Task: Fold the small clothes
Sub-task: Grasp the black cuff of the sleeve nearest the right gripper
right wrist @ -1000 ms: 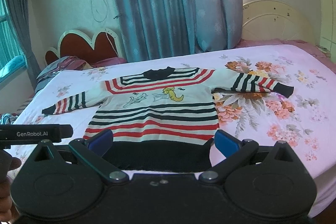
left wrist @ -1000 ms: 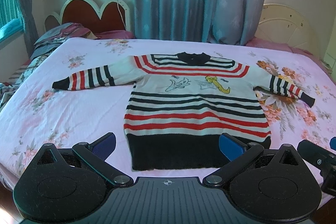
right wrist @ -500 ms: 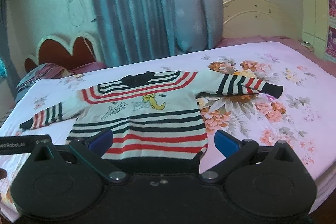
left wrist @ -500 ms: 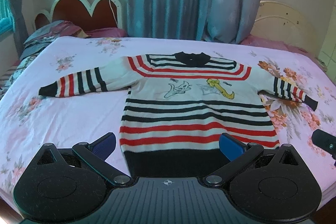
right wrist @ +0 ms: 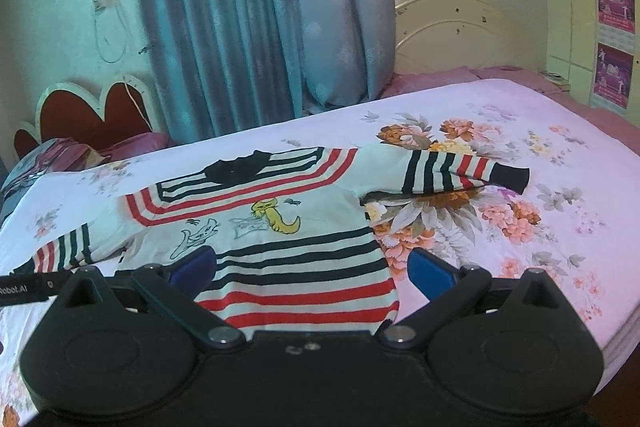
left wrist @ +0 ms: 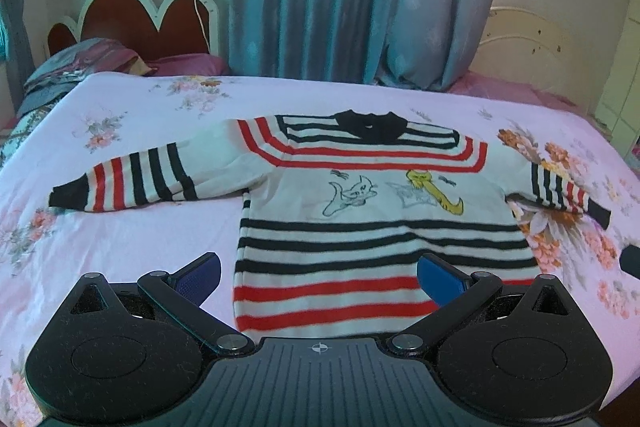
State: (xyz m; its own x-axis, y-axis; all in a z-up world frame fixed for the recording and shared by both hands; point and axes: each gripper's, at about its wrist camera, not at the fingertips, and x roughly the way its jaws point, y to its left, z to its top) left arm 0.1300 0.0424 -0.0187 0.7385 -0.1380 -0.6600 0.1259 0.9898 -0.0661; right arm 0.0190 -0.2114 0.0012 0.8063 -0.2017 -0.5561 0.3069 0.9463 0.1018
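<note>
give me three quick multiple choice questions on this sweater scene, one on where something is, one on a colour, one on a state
1. Where does the striped sweater lie?
A. spread on the floral bedsheet
B. hung on the curtain
C. piled on the floor

2. What colour is the sweater's collar?
A. yellow
B. black
C. pink

3. How do the left gripper and right gripper stand?
A. both shut on a sleeve
B. one open, one shut
C. both open, holding nothing

Answers:
1. A, the sweater lies flat on the sheet with both sleeves out to the sides.
2. B, the neck band is black above the red and black stripes.
3. C, in each wrist view the blue pads sit wide apart with no cloth pinched between them.
</note>
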